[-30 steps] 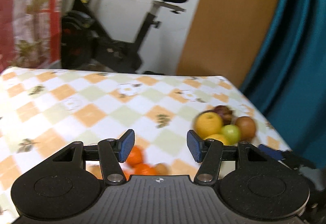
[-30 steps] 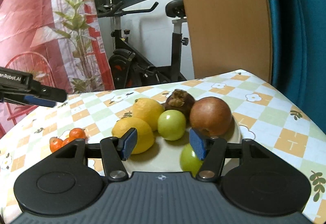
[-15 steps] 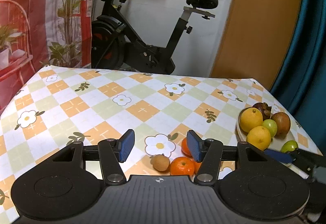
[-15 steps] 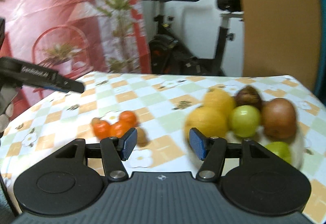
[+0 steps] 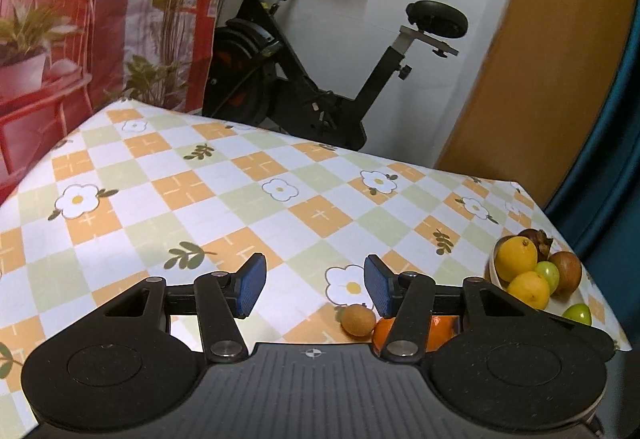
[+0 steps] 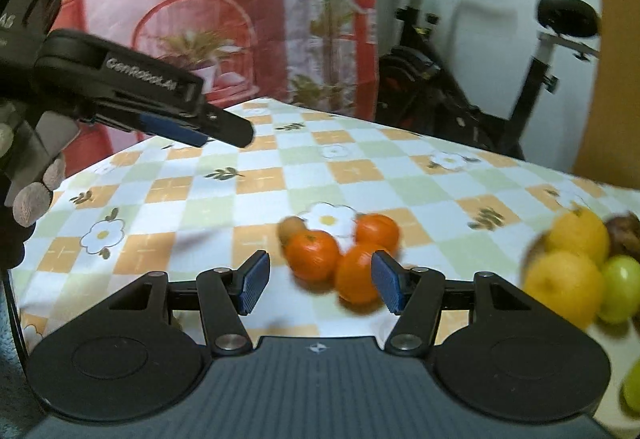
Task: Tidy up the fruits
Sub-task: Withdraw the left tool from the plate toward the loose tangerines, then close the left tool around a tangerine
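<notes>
Three tangerines [image 6: 348,259] are lying loose on the tablecloth [image 5: 240,199], left of the fruit plate [image 5: 494,275], waiting to be gathered. Right gripper [image 6: 318,285] is hovering over them, jaws apart, empty; left gripper [image 5: 312,289], just narrowing, is also holding nothing.

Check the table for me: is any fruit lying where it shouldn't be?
Yes. Three oranges and a small brown fruit lie loose on the tablecloth, left of the plate that holds the other fruit. Nothing looks spilled or damaged. Both grippers are empty.
</notes>
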### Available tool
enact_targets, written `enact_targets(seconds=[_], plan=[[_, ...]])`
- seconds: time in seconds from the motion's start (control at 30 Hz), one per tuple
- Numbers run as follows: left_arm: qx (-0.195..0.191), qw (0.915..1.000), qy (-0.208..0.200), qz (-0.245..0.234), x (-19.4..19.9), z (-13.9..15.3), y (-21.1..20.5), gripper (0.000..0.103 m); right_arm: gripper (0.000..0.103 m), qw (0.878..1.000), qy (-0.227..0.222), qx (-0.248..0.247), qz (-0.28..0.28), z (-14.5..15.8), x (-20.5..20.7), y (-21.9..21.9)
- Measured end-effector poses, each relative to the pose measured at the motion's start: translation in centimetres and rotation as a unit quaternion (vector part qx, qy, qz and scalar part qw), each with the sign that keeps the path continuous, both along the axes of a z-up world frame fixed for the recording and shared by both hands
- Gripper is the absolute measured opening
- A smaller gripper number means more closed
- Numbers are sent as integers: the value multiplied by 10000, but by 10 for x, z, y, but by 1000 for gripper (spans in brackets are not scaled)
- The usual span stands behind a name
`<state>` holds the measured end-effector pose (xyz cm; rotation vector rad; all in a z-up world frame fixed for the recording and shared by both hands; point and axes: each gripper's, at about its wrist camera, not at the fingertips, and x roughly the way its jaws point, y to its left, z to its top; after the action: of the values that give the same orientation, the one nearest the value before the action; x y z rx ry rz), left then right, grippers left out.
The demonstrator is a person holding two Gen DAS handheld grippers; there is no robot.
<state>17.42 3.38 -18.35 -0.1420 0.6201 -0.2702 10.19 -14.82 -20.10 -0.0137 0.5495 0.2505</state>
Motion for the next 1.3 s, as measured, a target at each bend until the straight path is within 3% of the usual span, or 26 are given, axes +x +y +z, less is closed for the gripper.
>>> enact_targets(seconds=[0.73,0.83,1.13,1.3], plan=[[-198,9997,172,-20,3,-14,2,54,53,9923,301,-1151,354,-20,50,39],[-194,9996,181,-32,3,-14,1,54,41,9923,318,-1156,304,-21,51,37],[-230,9995,181,-77,2,-16,-1,54,40,9945,177,-976,329,-22,35,36],[-261,9994,167,-139,2,-16,-3,54,40,9959,-205,-726,490,-12,9,36]])
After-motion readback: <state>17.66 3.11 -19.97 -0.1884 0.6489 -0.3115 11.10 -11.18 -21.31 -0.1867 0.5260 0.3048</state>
